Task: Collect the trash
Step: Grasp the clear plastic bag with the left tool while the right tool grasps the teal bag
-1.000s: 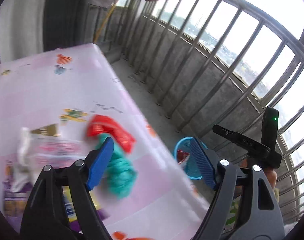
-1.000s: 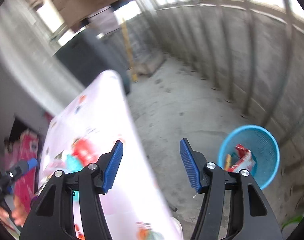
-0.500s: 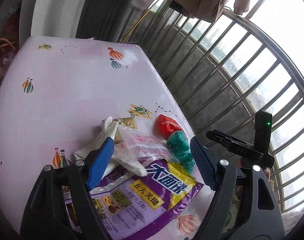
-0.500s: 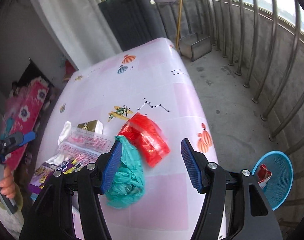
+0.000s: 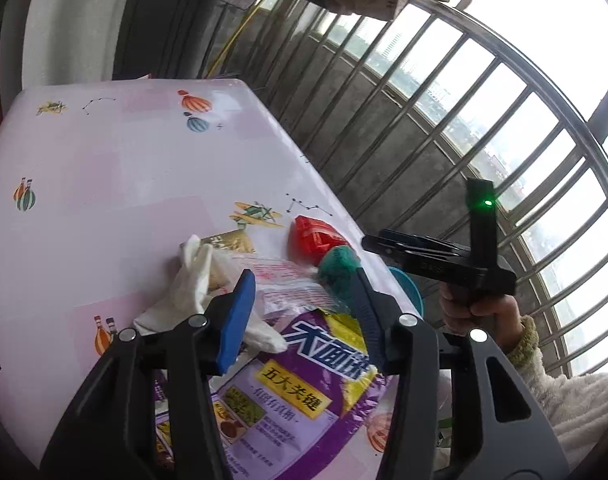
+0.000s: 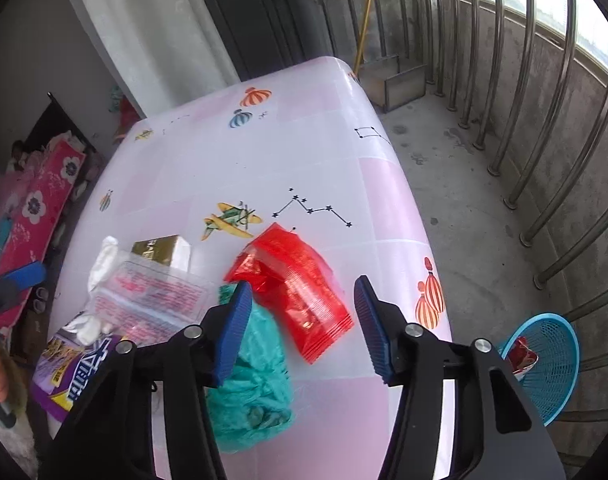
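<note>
Both jaws, just closing, stand spread and empty; the right gripper (image 6: 301, 322) half hides the green bag (image 6: 251, 388).

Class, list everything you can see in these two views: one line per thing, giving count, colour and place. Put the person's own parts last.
Table: one, pink-white cloth with balloon prints, centre.
Red wrapper: one, on table, ahead of right tongs.
Teal bag: one, crumpled, beside red wrapper.
Clear packet: one, pink print, left of teal bag.
Gold box: one, behind clear packet.
White glove: one, by left tongs.
Purple bag: one, flat, table's near edge.
Basket: one, blue, on floor, trash inside.
Railing: grey metal, around balcony.
Left tongs: blue pads, open, above clear packet.
Right tongs: blue pads, open, above red wrapper.
</note>
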